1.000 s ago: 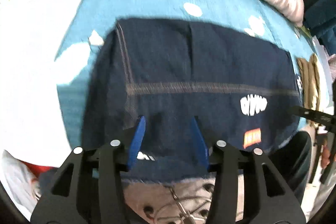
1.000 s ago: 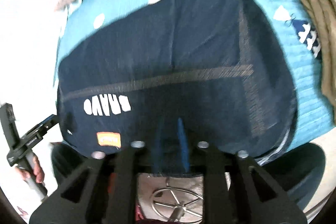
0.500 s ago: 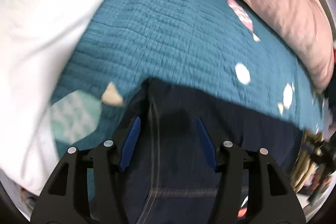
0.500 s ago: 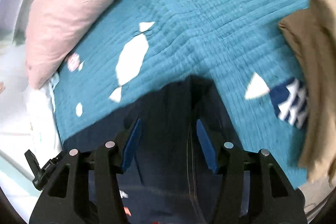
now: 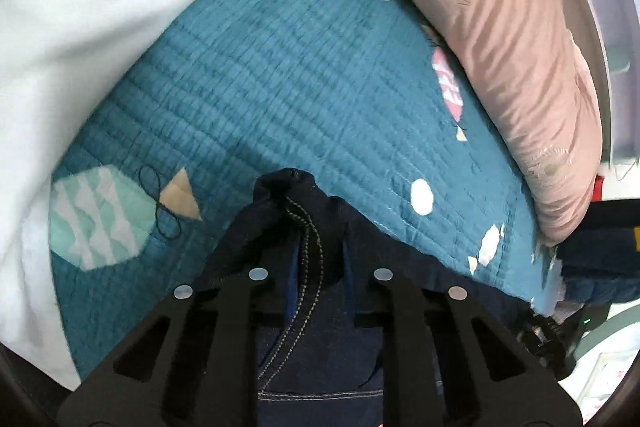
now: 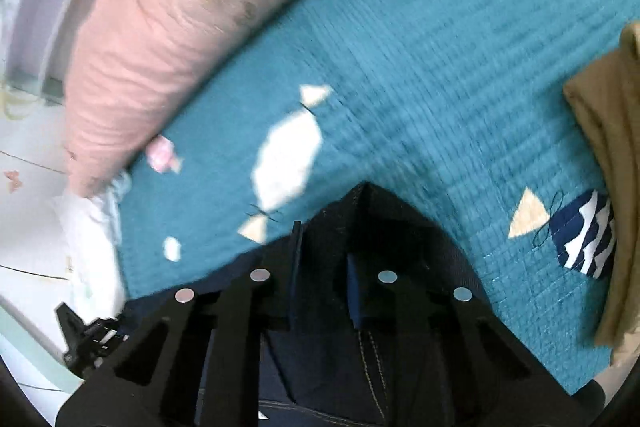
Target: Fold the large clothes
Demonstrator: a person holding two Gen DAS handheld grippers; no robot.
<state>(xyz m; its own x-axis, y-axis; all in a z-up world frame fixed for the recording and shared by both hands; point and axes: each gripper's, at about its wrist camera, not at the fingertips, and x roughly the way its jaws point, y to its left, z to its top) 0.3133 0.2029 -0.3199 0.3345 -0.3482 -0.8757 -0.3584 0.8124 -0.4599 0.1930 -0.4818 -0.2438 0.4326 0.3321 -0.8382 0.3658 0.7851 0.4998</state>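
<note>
A dark navy garment with pale stitching lies on a teal quilt. Its far left corner (image 5: 280,195) rises in a peak between the blue pads of my left gripper (image 5: 320,259), whose jaws are closing with a stitched seam pinched between them. In the right wrist view the far right corner (image 6: 372,211) stands up in a ridge inside my right gripper (image 6: 324,267), whose jaws are also closing on the cloth. The rest of the garment runs back under both grippers, mostly hidden by them.
The teal quilt (image 5: 300,67) with patchwork fish stretches beyond both corners. A pink pillow (image 5: 500,27) lines the far edge, and white bedding (image 5: 80,7) lies to the left. A folded tan garment (image 6: 612,147) lies at the right.
Both grippers travelled from the garment's near edge over it to its far corners. Their jaws, wide apart half a second ago, have narrowed onto the cloth, which now bunches up between them.
</note>
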